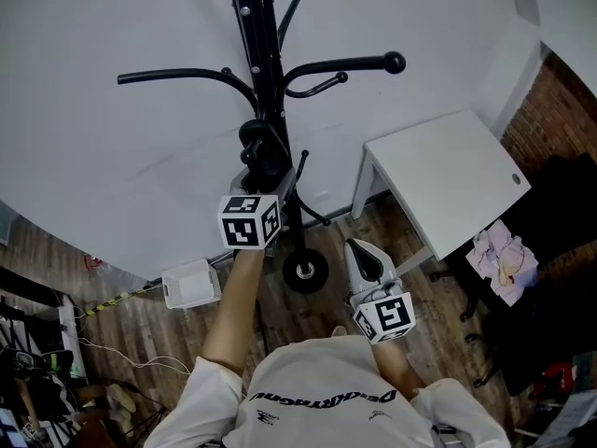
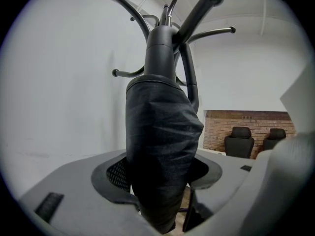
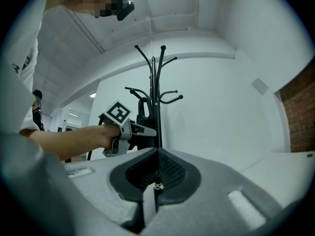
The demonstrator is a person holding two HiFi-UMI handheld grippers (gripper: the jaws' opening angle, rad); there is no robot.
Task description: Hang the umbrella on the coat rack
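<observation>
While left hand-held gripper (image 2: 158, 178) clamps the umbrella (image 2: 162, 132) | right hand-held gripper (image 3: 156, 175): jaws together, empty

My left arm (image 1: 233, 311) stretches bare and almost straight toward the coat rack (image 1: 264, 82). It carries the left gripper (image 1: 264, 166) right up against the coat rack's pole. Its jaws stand wide and press on the folded umbrella (image 2: 160, 146) between them. My right gripper (image 1: 362, 258) hangs back near my chest, well short of the coat rack and to the right of its base. It points level toward the coat rack, jaws closed together with nothing between them. My right forearm (image 1: 403, 367) stays tucked close to my body.
</observation>
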